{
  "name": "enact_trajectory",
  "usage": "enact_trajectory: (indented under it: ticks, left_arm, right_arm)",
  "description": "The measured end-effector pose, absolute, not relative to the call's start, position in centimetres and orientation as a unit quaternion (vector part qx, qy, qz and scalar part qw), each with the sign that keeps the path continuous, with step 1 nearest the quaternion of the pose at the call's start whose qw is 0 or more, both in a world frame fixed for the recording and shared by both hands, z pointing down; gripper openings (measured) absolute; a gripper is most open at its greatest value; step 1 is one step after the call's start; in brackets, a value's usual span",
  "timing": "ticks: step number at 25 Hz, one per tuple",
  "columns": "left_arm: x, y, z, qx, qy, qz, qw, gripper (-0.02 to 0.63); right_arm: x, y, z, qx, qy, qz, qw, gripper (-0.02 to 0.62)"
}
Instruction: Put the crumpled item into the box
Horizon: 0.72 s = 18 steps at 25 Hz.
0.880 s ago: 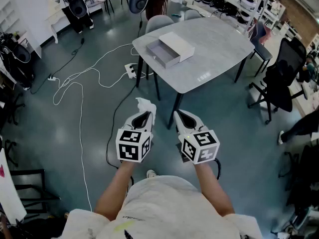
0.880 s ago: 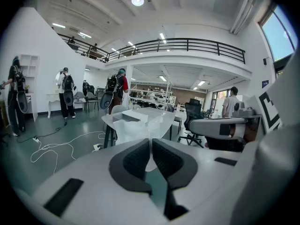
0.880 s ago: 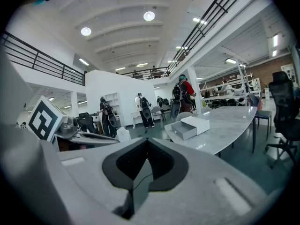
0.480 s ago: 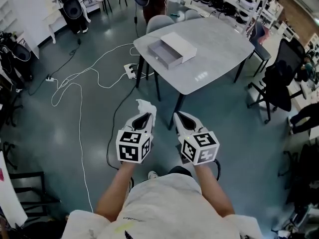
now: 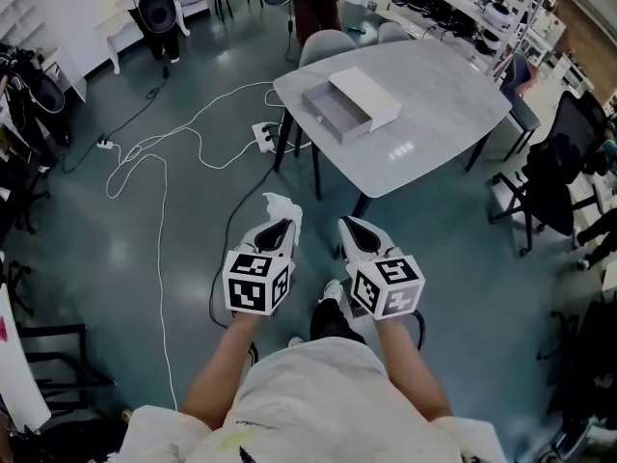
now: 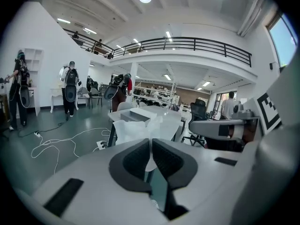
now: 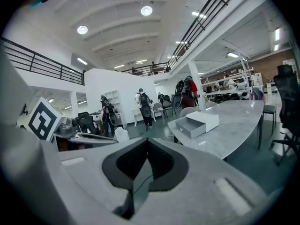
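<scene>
My left gripper (image 5: 281,222) is shut on a crumpled white paper (image 5: 282,206), which sticks up past its tips; the same crumpled white paper (image 6: 140,129) fills the middle of the left gripper view. My right gripper (image 5: 349,226) is held beside it, shut, with nothing between its jaws. Both hang over the floor, short of the grey table (image 5: 434,114). An open white box (image 5: 349,107) with a grey inner tray pulled out rests on the table's near-left part; the box (image 7: 198,124) also shows in the right gripper view.
White cables (image 5: 159,172) and a power strip (image 5: 265,135) lie on the dark floor to the left of the table. Black office chairs (image 5: 564,167) stand at the right. A grey chair (image 5: 326,44) is behind the table. My shoe (image 5: 328,302) shows below the grippers.
The table and box have shifted right and slightly nearer in the head view as I step forward. Both grippers keep their pose, the paper still held in the left one.
</scene>
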<state>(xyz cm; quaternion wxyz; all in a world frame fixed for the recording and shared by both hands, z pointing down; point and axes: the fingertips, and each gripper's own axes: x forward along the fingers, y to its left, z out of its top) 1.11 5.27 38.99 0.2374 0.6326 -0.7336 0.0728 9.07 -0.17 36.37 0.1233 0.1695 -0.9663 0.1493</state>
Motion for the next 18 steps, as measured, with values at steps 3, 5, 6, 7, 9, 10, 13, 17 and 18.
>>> enact_trajectory:
  ticks: [3, 5, 6, 7, 9, 10, 13, 17, 18]
  left_arm:
    - [-0.3, 3.4, 39.3, 0.631, -0.734, 0.079, 0.24, 0.025]
    - [-1.2, 1.9, 39.3, 0.629, -0.735, 0.083, 0.241, 0.025]
    - [-1.7, 1.1, 39.3, 0.628, -0.735, 0.084, 0.241, 0.025]
    - [-2.0, 0.2, 39.3, 0.628, -0.735, 0.086, 0.242, 0.025]
    - [-2.2, -1.7, 39.2, 0.63, -0.733, 0.088, 0.242, 0.025]
    - [-2.2, -2.7, 39.1, 0.631, -0.731, 0.09, 0.242, 0.025]
    - [-2.6, -5.3, 38.7, 0.633, -0.729, 0.093, 0.242, 0.025]
    - [-3.0, -8.5, 38.4, 0.632, -0.729, 0.097, 0.244, 0.025]
    - [-3.0, -9.3, 38.3, 0.632, -0.729, 0.099, 0.243, 0.025]
  right_arm:
    - [7.5, -2.1, 36.7, 0.167, -0.966, 0.156, 0.123, 0.005]
    - [6.5, -3.6, 36.8, 0.164, -0.966, 0.159, 0.122, 0.005]
    - [6.1, -4.4, 36.8, 0.162, -0.966, 0.161, 0.121, 0.005]
    - [5.8, -5.3, 36.8, 0.161, -0.966, 0.162, 0.122, 0.005]
    - [5.4, -7.0, 36.8, 0.161, -0.965, 0.164, 0.123, 0.005]
    - [5.3, -7.9, 36.8, 0.162, -0.965, 0.165, 0.123, 0.005]
    - [5.0, -10.4, 36.5, 0.163, -0.965, 0.167, 0.122, 0.005]
    - [4.7, -13.4, 36.2, 0.161, -0.964, 0.17, 0.124, 0.005]
    - [4.8, -14.2, 36.1, 0.163, -0.963, 0.172, 0.125, 0.005]
